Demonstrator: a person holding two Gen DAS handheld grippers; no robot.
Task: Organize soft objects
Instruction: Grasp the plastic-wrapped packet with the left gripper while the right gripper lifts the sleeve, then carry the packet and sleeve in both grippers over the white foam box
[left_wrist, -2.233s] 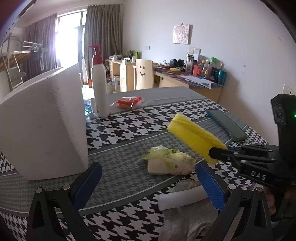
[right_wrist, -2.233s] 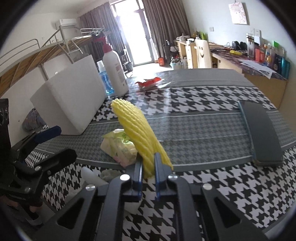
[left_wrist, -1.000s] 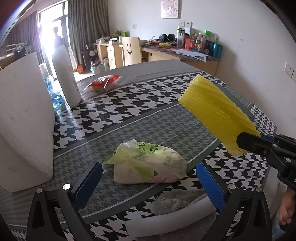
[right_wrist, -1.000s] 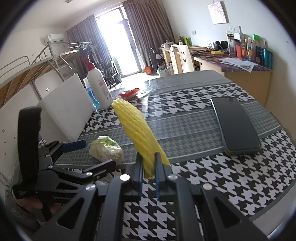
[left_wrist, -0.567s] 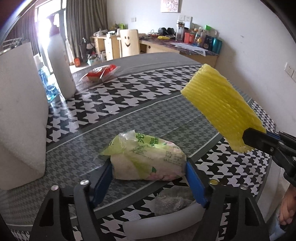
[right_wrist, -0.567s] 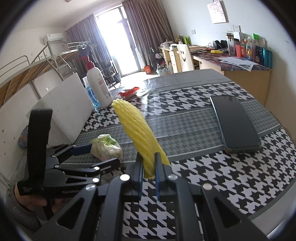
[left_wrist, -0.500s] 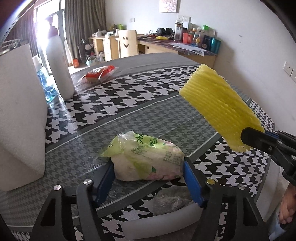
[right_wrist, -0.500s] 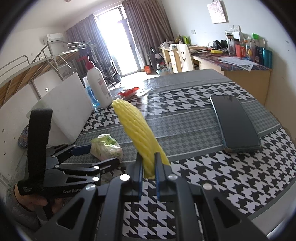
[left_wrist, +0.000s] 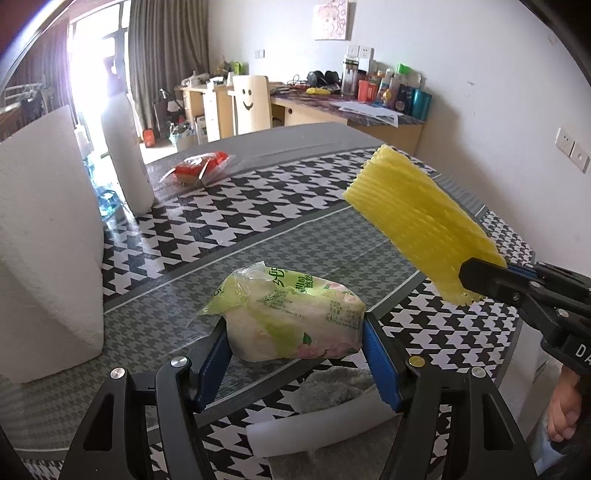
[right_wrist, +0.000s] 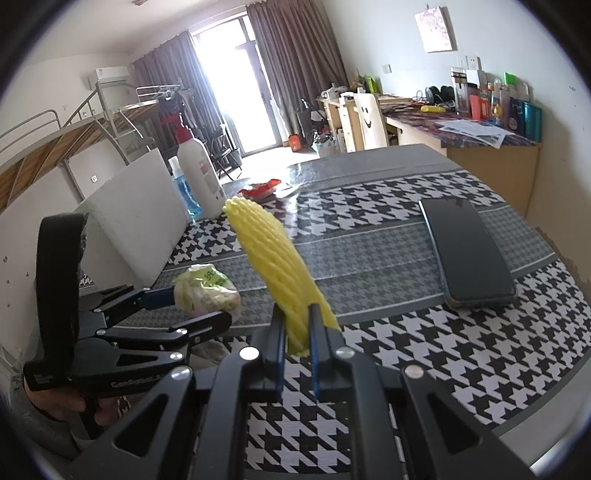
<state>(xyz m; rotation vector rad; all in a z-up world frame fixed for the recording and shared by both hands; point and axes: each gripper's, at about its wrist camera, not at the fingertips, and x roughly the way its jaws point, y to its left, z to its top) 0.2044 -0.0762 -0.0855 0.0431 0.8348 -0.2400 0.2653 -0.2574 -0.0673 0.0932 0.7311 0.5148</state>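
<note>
My left gripper (left_wrist: 295, 332) is shut on a green-and-white tissue pack (left_wrist: 291, 317) and holds it just above the houndstooth table (left_wrist: 258, 218). The pack also shows in the right wrist view (right_wrist: 207, 291), between the left gripper's fingers (right_wrist: 199, 308). My right gripper (right_wrist: 297, 332) is shut on a yellow foam net sleeve (right_wrist: 277, 266), held up over the table. The sleeve shows at the right of the left wrist view (left_wrist: 421, 221). A grey cloth (left_wrist: 332, 387) and a white foam tube (left_wrist: 321, 428) lie below the pack.
A big white foam block (left_wrist: 44, 243) stands at the left. A white pump bottle (right_wrist: 199, 173) and a blue bottle (right_wrist: 184, 195) stand behind it. A red snack packet (left_wrist: 199, 170) lies farther back. A dark phone-like slab (right_wrist: 465, 251) lies at the right.
My left gripper closed on the tissue pack and has lifted it slightly. My right gripper keeps holding the yellow sleeve in about the same place.
</note>
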